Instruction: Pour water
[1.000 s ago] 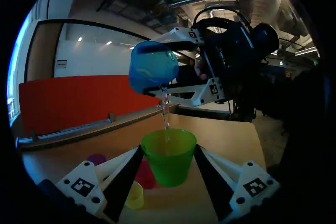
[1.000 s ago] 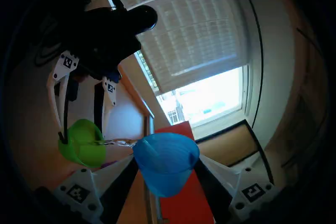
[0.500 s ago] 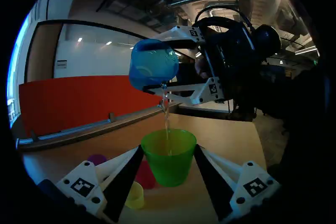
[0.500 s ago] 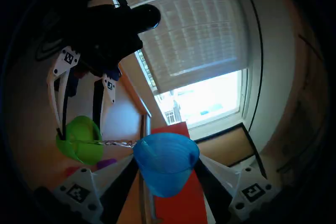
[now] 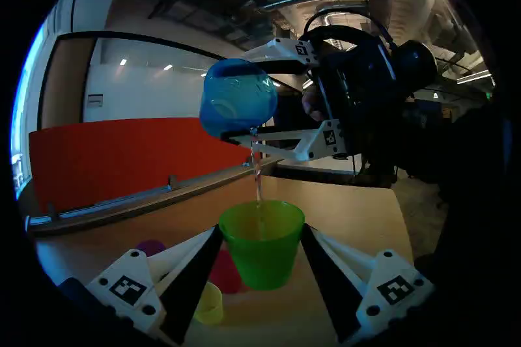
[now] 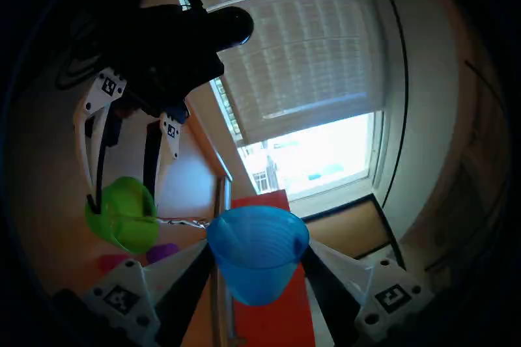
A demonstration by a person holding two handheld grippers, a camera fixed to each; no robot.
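My left gripper (image 5: 262,262) is shut on an upright green cup (image 5: 262,243) held just above the wooden table (image 5: 352,210). Above it, my right gripper (image 5: 257,96) holds a blue cup (image 5: 236,98) tipped on its side, and a thin stream of water (image 5: 256,174) falls from its rim into the green cup. In the right gripper view the blue cup (image 6: 256,252) sits between my right gripper's (image 6: 256,269) fingers, the water (image 6: 182,222) runs across to the green cup (image 6: 122,213), and the left gripper (image 6: 127,210) grips that cup.
Small cups lie on the table below the green cup: a purple one (image 5: 150,247), a red one (image 5: 226,270) and a yellow one (image 5: 210,303). An orange panel (image 5: 130,158) and a rail (image 5: 150,194) border the table's far side. A window with blinds (image 6: 306,86) fills the wall.
The blue cup has tipped a little further and the stream keeps running into the green cup. The right gripper view has rotated slightly; the left gripper stays still.
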